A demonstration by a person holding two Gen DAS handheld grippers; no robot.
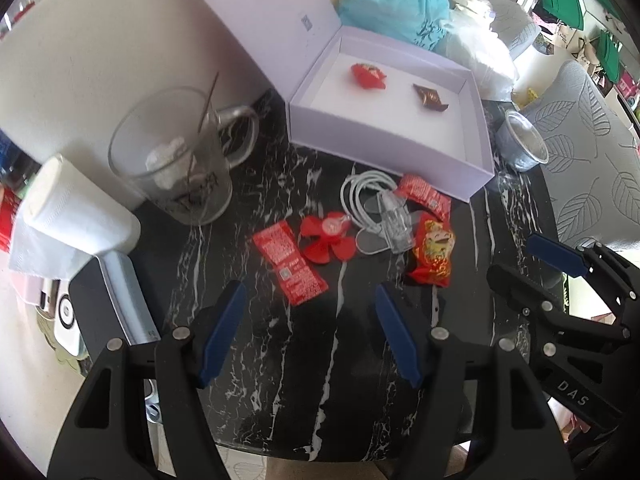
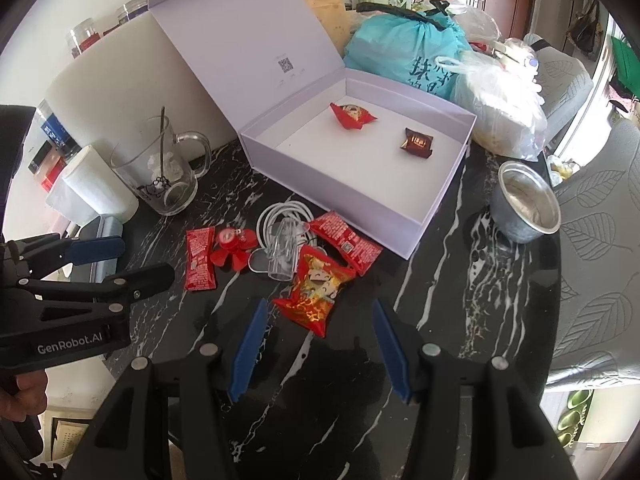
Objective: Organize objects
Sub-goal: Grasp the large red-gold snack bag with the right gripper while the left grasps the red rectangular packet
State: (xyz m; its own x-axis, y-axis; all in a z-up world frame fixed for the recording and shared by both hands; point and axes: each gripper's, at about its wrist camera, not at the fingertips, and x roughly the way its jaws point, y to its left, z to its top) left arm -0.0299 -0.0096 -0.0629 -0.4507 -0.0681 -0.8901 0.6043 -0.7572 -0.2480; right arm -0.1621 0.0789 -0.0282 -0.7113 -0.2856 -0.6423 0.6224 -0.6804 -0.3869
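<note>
Left to right ahead of the grippers: the left gripper (image 1: 310,332) hangs over the dark marbled desk (image 1: 320,380) with its jaws wide and nothing between them. Just beyond its left finger lies a flat red sachet (image 1: 290,268), long axis running away from the gripper and slanting toward the left. Next come a red flower-shaped piece (image 1: 328,240), then a coiled white cable (image 1: 366,196) with a clear plastic piece (image 1: 396,224) lying on it.

The right gripper (image 2: 320,344) is also empty, jaws moderately apart. The red-and-gold snack packet (image 2: 316,292) sits just ahead between its fingertips, long axis tilted toward the far right, so likely the next pick. A second red sachet (image 2: 346,240) lies beyond.

Farther off, the open lavender box (image 2: 344,208) already holds a red candy (image 2: 352,114) and a brown candy (image 2: 417,143), so it appears to be the collecting place, lid propped back for access.
</note>
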